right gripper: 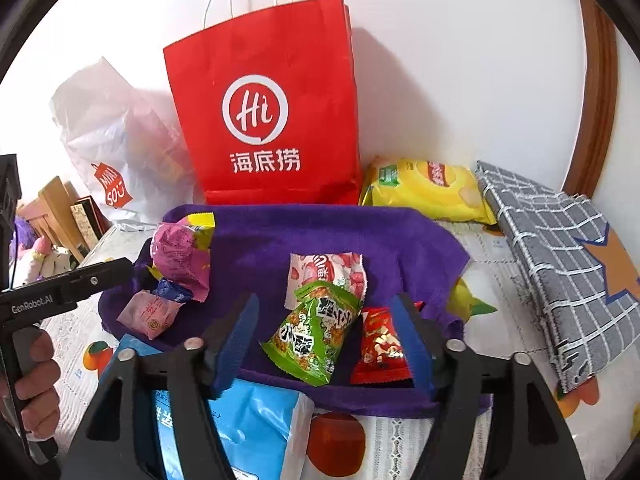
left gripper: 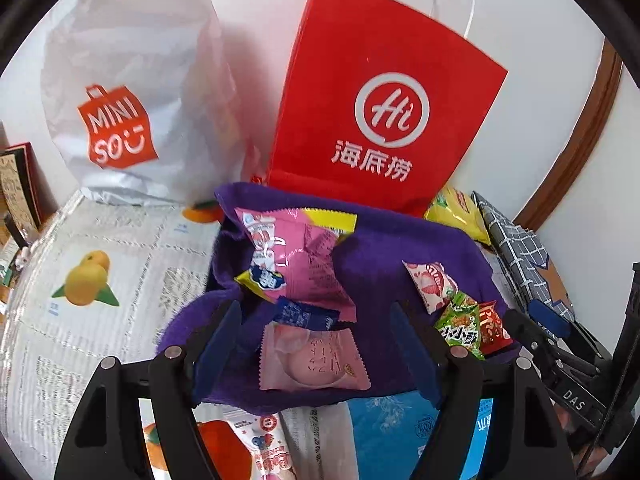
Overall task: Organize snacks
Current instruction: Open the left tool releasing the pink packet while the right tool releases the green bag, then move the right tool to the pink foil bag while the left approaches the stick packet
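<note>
We're looking maybe halfway: both the left gripper [left gripper: 316, 344] and right gripper [right gripper: 324, 340] are hanging wide open and empty over the purple cloth [right gripper: 280, 236], snack packets [right gripper: 316, 332] sitting grouped on it right ahead, yellow chip bag [right gripper: 428, 188] waiting beyond.

Seven snack packets [right gripper: 308, 336] on the cloth, two bags [right gripper: 268, 120]

Left gripper [left gripper: 316, 344] angled down, jaws apart, pads gripping nothing. Right gripper [right gripper: 324, 344] same: angled down, jaws apart, nothing clamped. Hand [right gripper: 34, 384] wraps the left gripper's handle.
</note>
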A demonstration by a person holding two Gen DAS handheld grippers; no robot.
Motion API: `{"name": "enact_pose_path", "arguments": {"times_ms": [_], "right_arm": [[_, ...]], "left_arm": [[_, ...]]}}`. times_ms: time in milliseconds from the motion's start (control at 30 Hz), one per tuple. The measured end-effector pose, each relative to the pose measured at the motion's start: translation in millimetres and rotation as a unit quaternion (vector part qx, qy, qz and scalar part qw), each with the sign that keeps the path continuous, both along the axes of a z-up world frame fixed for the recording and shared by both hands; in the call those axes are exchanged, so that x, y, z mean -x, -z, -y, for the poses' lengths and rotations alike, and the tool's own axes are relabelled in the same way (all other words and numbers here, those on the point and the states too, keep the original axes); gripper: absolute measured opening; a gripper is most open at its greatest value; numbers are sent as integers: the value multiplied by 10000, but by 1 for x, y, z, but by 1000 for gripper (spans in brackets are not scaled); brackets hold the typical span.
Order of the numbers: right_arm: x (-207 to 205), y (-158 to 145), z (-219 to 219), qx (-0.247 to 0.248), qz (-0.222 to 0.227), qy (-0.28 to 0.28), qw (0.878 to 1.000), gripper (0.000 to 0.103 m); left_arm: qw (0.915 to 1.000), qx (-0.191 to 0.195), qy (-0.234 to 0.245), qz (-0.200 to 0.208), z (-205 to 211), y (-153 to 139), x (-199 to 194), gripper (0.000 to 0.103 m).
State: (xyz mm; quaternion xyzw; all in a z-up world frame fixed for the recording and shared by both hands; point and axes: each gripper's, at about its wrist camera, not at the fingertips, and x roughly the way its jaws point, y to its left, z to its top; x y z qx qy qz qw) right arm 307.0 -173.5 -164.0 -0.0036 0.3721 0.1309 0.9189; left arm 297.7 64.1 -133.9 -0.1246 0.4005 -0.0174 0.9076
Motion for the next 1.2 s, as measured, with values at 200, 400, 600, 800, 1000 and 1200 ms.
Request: {"name": "enact_pose_path", "arguments": {"times_ms": [200,400,600,800,1000,1200], "right_arm": [[16,-17,6,-65,80,154,9998,74],[58,-30,15,-118,-1,230,9997,74],[103,-15,8,-66,-457,68,9989,74],[130,15,-3,18,-837,-69,9965,76],[137,42,-17,190,-1034,-161,9943,79],[139,54,-16,332,-961,-16,9948,65]], "left_arm": [[9991,-376,-156,-77,-6,-8,10,74],[9992,-368,-78,-163,-18,-4,33,74],[9992,-242,-84,-307,-34,3,51,74],[9994,-49,-168,-288,-49,7,61,75],[9994,138,-135,-275,-51,9,61,75],[9990,-3,-250,-367,-54,15,57,75]]}}
